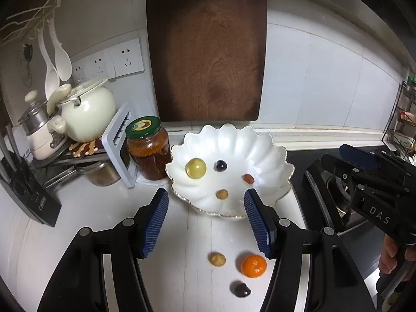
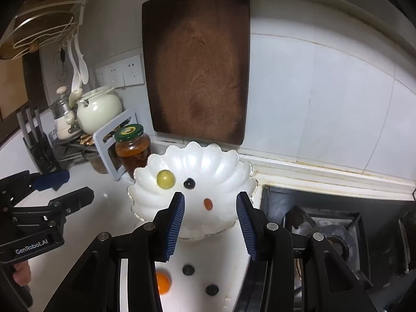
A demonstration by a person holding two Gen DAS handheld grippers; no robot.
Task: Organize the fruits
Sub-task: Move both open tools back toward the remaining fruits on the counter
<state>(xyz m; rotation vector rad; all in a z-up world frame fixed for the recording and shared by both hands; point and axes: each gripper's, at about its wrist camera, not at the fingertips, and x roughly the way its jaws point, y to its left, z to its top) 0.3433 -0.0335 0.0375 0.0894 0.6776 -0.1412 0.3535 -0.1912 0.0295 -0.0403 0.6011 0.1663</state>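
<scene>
While both the left gripper [image 1: 206, 223] and right gripper [image 2: 210, 223] hang open and empty, four fruits sit in the scalloped white bowl [image 1: 273, 156] near the tabletop's back edge; a tangerine [image 1: 253, 265] waits near the front edge.

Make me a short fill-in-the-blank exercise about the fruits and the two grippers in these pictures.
1. The white scalloped bowl holds ____ fruits, among them the yellow-green fruit.
2. The orange mandarin lies on the ____, outside the bowl.
3. The left gripper and the right gripper both hold ____.
4. The jar beside the bowl has a ____ lid.

Missing words: four; counter; nothing; green
</scene>
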